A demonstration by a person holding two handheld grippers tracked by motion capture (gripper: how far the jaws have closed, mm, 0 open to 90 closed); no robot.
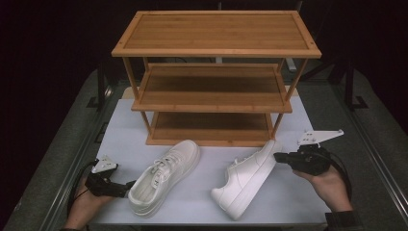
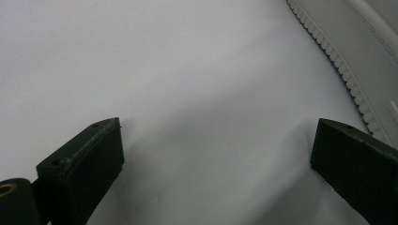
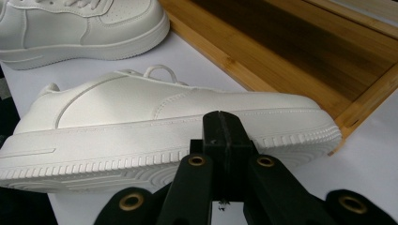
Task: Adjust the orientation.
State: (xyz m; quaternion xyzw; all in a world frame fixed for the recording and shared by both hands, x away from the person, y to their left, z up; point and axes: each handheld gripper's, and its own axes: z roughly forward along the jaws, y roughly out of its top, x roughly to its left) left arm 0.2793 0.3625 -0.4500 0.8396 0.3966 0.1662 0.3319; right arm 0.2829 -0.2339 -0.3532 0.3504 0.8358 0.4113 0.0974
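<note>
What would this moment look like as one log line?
left gripper: open, beside left shoe | right gripper: shut, at right shoe | rack: empty

Pale lavender-white rectangular surface (image 1: 125,125) under even overhead light, three-tier bamboo shelf rack (image 1: 216,48) standing at its far side, grey carpeted floor (image 1: 67,130) either side, dark metal rails (image 1: 380,159) along the edges, black unlit room beyond

Rack (image 1: 216,103) far, two shoes near, all on the counter (image 1: 120,125).
Left shoe (image 1: 166,175) lies beside right shoe (image 1: 248,180); left tool (image 1: 129,185) at the left shoe's near end, right tool (image 1: 278,157) at the right shoe's far end.
</note>
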